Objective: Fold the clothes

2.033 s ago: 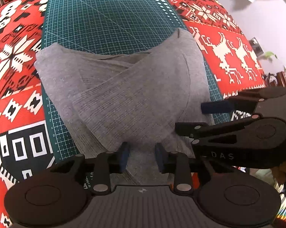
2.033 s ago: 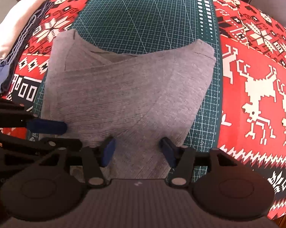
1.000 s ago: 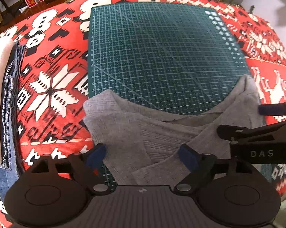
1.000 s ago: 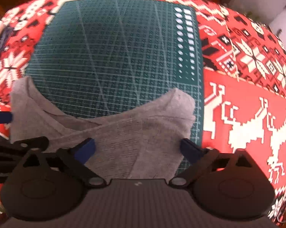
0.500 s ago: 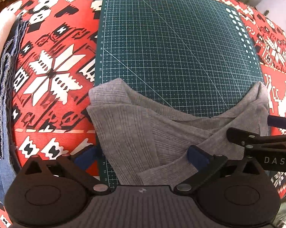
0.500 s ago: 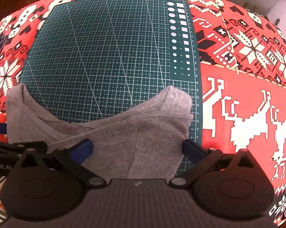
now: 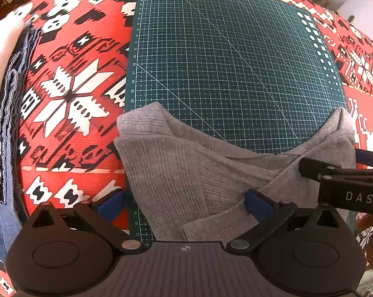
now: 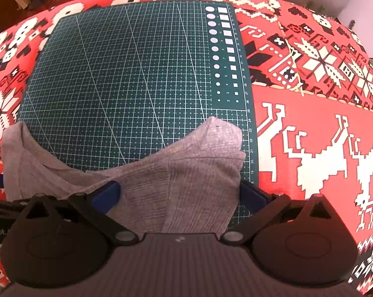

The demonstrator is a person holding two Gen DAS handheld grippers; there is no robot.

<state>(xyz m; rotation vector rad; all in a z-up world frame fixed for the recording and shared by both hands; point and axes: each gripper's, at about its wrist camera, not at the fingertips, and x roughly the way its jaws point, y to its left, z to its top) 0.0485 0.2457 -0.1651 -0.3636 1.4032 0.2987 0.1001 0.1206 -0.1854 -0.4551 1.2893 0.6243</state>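
- Two handheld black grippers with blue-padded tips work side by side: the left gripper (image 7: 184,204) and the right gripper (image 8: 179,193) both have their jaws spread wide and grip nothing.
- Between and just ahead of each pair of jaws lies the grey ribbed knit garment (image 7: 186,168), partly folded, with two flaps crossing over its middle; its far corners rise to points on either side.
- Under it, and stretching well beyond the jaws, is the dark green gridded cutting mat (image 7: 223,61), which rests on the worktop's red, white and black patterned cloth (image 7: 70,94).
- Off to the outer side of the left jaws sits a stack of folded blue denim and pale fabric (image 7: 5,104).
- The step in hand looks like taking the near hem to fold it away from the person.
- To do it well, I would set each pair of jaws low over the near edge, at even spacing, and close on every layer at once.
- Lifting both sides together and carrying them forward level should keep the crossed flaps from slipping apart.
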